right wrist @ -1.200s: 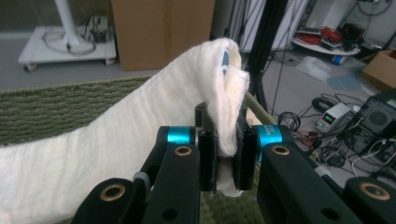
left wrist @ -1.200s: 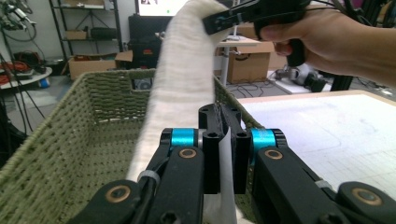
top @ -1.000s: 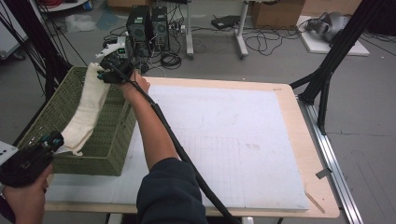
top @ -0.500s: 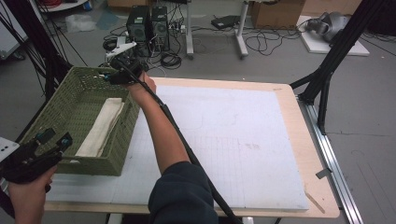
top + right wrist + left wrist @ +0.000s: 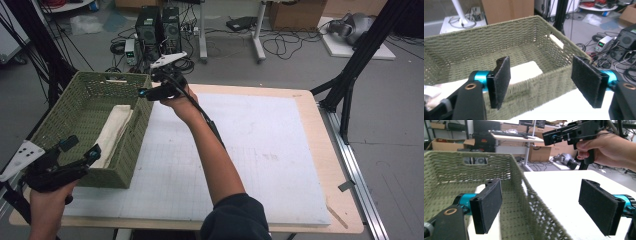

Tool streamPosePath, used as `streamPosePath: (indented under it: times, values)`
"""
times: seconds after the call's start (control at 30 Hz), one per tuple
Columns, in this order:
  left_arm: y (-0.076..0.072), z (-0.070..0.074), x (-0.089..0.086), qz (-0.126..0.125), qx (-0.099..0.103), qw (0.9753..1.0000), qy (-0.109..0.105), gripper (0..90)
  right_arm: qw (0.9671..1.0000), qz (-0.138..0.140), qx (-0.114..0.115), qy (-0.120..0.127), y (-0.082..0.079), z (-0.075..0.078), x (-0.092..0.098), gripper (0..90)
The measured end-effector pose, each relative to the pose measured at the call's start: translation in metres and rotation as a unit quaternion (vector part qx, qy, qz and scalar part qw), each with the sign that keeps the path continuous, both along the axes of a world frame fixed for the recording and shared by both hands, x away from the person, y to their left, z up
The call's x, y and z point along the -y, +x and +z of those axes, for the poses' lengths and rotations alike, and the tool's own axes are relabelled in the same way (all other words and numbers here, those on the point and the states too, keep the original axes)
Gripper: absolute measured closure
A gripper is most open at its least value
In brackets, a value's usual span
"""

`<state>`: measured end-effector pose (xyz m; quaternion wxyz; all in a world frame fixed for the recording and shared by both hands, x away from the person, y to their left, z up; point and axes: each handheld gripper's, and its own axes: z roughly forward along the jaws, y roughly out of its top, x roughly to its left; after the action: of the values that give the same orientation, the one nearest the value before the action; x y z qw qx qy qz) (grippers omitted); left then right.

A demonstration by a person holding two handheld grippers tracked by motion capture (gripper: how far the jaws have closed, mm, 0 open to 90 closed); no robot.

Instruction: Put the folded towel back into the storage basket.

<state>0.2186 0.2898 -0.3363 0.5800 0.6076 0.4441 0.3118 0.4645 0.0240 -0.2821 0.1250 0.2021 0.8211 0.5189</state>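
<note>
The left gripper is held at the near left corner of the table, at the near end of the basket. Its jaws are spread wide and nothing is held between them; in the left gripper view the basket's right wall is seen between the two pads, one pad inside the basket and one outside over the white mat.

The basket, green and woven, is set on the left side of the table, partly on the mat. A folded white cloth is laid lengthwise on its floor, along the right wall.

Farther off, the right gripper is held above the basket's far right corner, pointed toward the basket. Its jaws are also wide apart and empty; in the right gripper view the cloth is seen inside the basket, beyond the pads.

Beyond the table, computer cases and cables are noted on the floor.
</note>
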Motion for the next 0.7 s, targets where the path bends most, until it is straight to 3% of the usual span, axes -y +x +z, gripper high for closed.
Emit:
streamPosePath:
  times: [0.13, 0.33, 0.6, 0.7]
  values:
    - [0.003, -0.002, 0.012, -0.034, -0.004, 0.9994, 0.010, 19.2, 0.9998, -0.012, 0.003, 0.015, -0.010, 0.001, 0.028, 29.1]
    - [0.007, -0.002, 0.033, -0.065, -0.004, 0.9977, 0.018, 19.8, 0.9992, -0.031, 0.009, 0.021, -0.026, 0.002, 0.072, 28.6]
    - [0.012, -0.003, 0.062, -0.121, 0.003, 0.9926, 0.015, 19.4, 0.9967, -0.076, 0.017, 0.024, -0.049, -0.002, 0.145, 25.5]
    - [0.013, -0.002, 0.068, -0.129, 0.007, 0.9915, 0.016, 19.4, 0.9949, -0.095, 0.019, 0.030, -0.060, -0.007, 0.174, 25.4]
